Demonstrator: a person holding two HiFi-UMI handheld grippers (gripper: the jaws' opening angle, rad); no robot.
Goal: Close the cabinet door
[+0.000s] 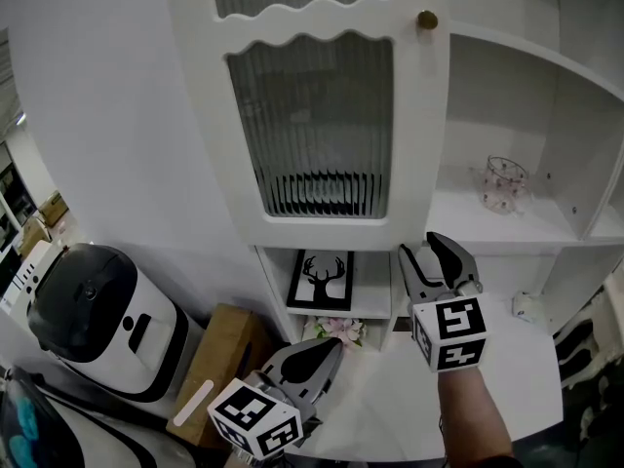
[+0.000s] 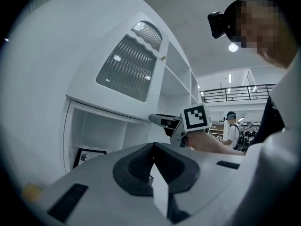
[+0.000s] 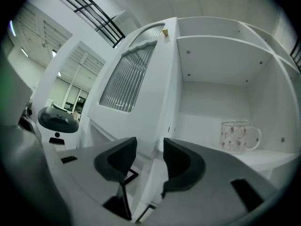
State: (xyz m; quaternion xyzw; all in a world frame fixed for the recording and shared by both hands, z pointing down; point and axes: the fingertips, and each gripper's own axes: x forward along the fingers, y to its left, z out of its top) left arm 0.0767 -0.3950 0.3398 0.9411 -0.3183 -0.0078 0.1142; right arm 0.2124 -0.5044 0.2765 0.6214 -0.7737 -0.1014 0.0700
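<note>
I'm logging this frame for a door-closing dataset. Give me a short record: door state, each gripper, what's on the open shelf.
door: cabinet door standing open, knob on its free edge
right: right gripper jaws apart, door's lower free edge seen between them; contact unclear
left: left gripper jaws together, empty, held low
shelf: glass mug upright

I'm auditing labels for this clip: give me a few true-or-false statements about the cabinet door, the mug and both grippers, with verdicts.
1. The white cabinet door with ribbed glass stands open. True.
2. The clear glass mug lies tipped on its side. False: it stands upright on the open shelf.
3. The left gripper has its jaws wide apart. False: they are together, holding nothing.
4. The right gripper has its jaws apart. True.
5. The framed black deer picture sits beside the mug. False: it is in a lower compartment.
</note>
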